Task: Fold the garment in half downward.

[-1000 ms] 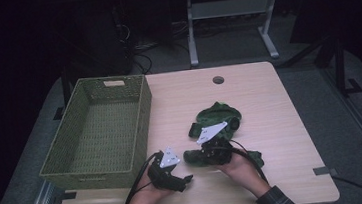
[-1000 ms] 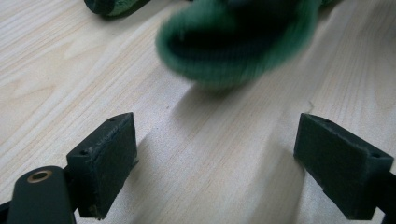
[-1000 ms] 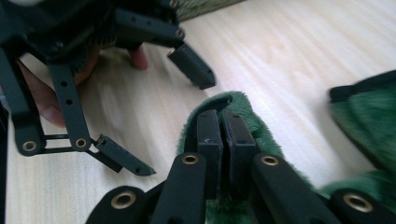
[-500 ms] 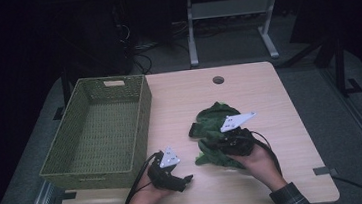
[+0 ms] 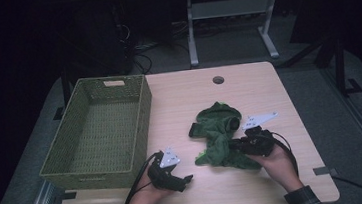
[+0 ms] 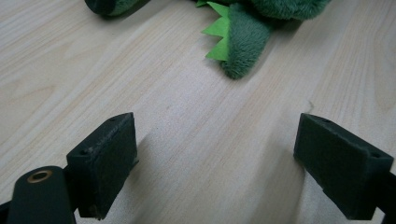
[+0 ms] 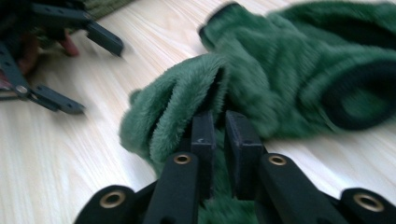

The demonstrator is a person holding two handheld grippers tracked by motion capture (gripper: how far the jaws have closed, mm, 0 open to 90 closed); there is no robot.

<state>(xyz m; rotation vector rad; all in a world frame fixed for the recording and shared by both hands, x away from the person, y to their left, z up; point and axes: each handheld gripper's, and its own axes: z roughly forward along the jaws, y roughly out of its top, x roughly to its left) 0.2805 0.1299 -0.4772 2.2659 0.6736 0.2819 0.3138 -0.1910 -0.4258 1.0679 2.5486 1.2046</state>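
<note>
The green plush garment [image 5: 218,133] lies crumpled toward the table's [image 5: 247,83] right near corner. The right gripper [image 7: 218,128] seems to pinch a fold, jaws nearly closed but just easing apart. The left gripper [image 6: 215,158] rests wide, nothing between its jaws, by the front edge beside the wicker basket [image 5: 100,175].

My light wooden table [image 5: 258,195] carried a woven green basket [image 5: 99,132] at its left and a crumpled green plush garment [image 5: 217,133] near the middle.

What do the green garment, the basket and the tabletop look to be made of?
Green garment: soft plush or fleece, matte, with fuzzy pile and brighter felt-like spikes.
Basket: woven fibre, maybe wicker or paper cord, olive and matte; the weave shows.
Tabletop: pale wood-grain surface, likely laminate, smooth with a slight sheen.
</note>
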